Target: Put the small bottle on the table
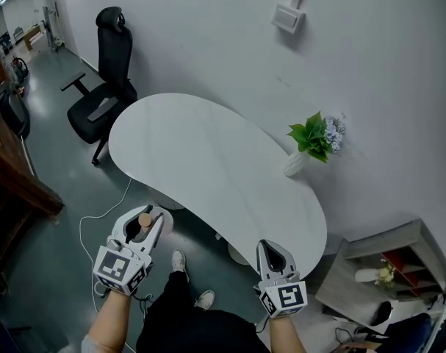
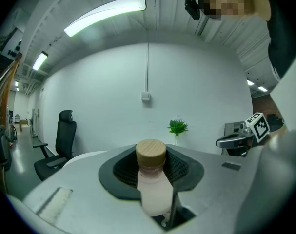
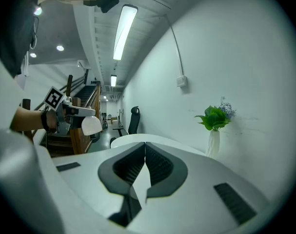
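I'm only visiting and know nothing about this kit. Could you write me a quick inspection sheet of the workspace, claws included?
Surface: white table, rounded; the bottle is not yet on it.
Job's things: small bottle, tan cap, upright in the left claw.
Clutter: vase of greenery on the table's wall side.
Grippers: left claw closed on the bottle; right claw shut, nothing in it.
Cables: white cable on the floor beside the table.
Surroundings: black office chair, wall box, shelf unit.
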